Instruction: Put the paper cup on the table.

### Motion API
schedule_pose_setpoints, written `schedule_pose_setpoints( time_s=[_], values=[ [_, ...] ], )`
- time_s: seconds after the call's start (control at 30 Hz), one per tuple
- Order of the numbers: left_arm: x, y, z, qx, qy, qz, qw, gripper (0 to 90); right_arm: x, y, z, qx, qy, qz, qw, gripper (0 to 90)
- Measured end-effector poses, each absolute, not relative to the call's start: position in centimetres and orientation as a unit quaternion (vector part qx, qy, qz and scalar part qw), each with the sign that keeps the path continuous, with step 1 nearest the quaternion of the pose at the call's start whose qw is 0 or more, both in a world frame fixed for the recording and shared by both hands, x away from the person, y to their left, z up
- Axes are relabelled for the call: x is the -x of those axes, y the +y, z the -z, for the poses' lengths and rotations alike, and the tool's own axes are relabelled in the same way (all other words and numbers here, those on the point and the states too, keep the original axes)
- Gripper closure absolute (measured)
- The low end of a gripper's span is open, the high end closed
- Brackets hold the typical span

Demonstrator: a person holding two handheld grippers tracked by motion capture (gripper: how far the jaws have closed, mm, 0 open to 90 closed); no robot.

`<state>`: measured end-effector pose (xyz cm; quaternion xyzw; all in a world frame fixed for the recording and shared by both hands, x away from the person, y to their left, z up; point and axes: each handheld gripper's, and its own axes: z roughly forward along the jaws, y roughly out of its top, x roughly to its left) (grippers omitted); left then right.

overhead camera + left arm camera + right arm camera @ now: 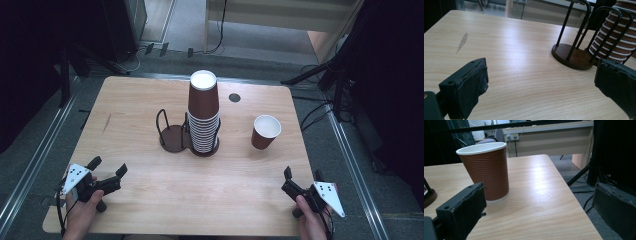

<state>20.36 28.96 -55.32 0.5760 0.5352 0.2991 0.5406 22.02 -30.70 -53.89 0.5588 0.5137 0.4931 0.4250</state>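
A tall stack of brown ribbed paper cups point(204, 112) stands in the right ring of a dark wire cup holder point(172, 135) at the table's middle; the holder's left ring is bare. In the left gripper view the holder point(571, 56) and the stack point(617, 37) sit ahead to the right. A single brown cup point(265, 131) stands upright to the right of the holder, close ahead in the right gripper view point(486, 170). My left gripper point(107, 166) rests open at the near left edge. My right gripper point(303, 174) rests open at the near right.
The wooden table point(135, 100) has a dark round hole point(234, 97) at the back and a grey smear point(106, 122) on the left. Tripod legs and cables point(320, 75) stand on the floor beyond the right edge.
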Motion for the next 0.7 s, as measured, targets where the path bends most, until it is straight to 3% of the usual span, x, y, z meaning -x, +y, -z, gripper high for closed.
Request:
schedule_pose_setpoints(
  time_s=[0.7],
  values=[
    [-20.3,28.9,55.3,-0.576,0.535,-0.3,0.541,0.0,-19.4,-33.9,54.7,-0.566,0.513,-0.48,0.432,0.0]
  ],
)
